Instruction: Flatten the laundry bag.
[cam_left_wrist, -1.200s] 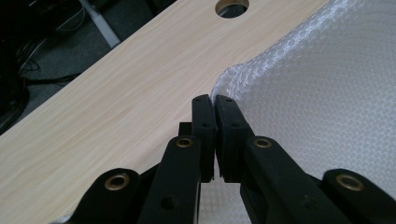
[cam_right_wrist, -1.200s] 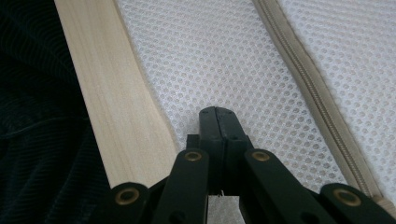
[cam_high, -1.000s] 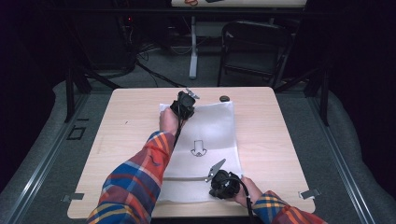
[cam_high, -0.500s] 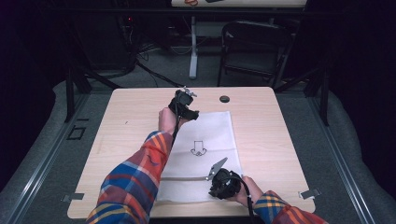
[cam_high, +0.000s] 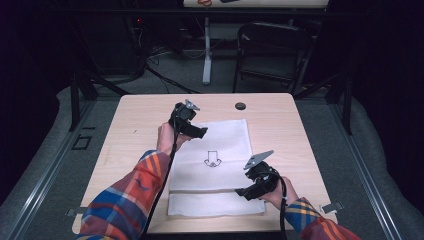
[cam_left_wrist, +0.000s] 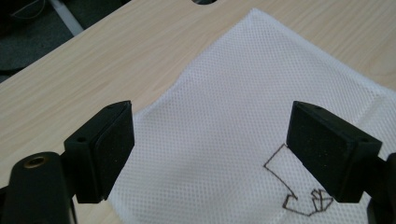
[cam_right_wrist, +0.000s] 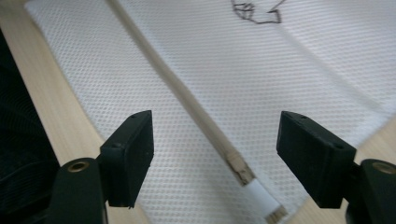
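While both grippers gape | one white mesh cloth (cam_high: 215, 150) | one table (cam_high: 135, 120)

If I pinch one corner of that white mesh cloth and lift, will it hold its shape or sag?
The white mesh cloth will probably sag: it lies flat and thin, with a soft fold line across its near part. Its open weave in the left gripper view suggests it is light, so a push may bunch or slide it on the smooth wooden table rather than move it whole.
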